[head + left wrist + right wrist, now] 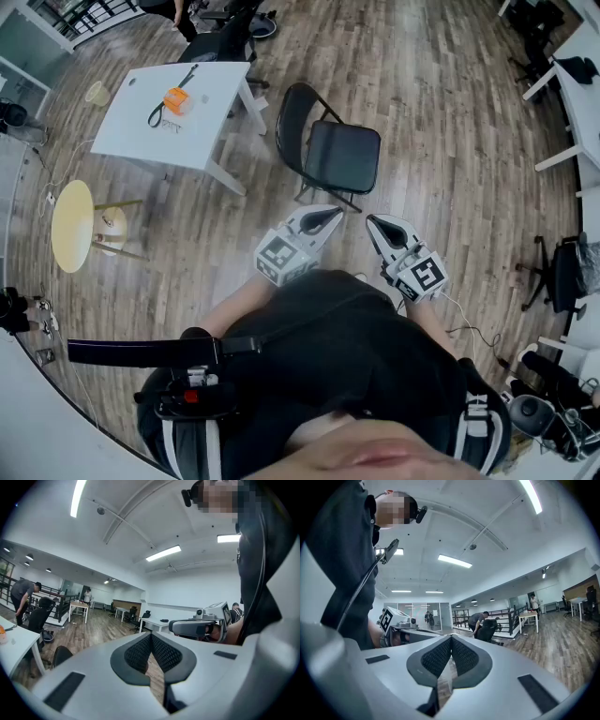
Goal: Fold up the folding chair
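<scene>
Left claw (332,217), right claw (376,223) closed, chair (342,156) apart

Bright ceiling strip lights, fisheye-warped edges

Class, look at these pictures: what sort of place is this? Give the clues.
Probably an open-plan office or workshop: white tables on a wood-plank floor, wheeled office chairs, and long overhead strip lights.
</scene>
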Demonstrator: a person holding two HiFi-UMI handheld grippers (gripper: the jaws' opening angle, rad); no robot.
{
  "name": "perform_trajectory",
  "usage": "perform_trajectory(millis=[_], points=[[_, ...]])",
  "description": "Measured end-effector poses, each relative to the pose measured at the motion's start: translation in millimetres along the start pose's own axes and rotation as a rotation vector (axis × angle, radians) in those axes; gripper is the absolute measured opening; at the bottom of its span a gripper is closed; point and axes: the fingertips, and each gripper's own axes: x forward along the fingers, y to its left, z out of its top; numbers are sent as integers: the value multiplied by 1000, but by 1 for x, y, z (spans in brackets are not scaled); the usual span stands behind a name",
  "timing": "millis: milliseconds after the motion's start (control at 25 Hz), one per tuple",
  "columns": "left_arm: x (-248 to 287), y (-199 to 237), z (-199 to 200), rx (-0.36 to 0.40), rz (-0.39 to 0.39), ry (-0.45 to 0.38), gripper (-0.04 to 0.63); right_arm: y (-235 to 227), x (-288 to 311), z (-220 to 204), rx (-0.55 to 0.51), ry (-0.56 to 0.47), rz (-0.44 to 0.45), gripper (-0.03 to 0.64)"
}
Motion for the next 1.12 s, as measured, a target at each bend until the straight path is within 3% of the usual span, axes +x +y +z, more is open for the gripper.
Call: perform_trajectory(millis=[1120], points=[[-30, 26, -6, -27, 48, 1, 5, 11, 32, -3, 89, -31, 59, 9]])
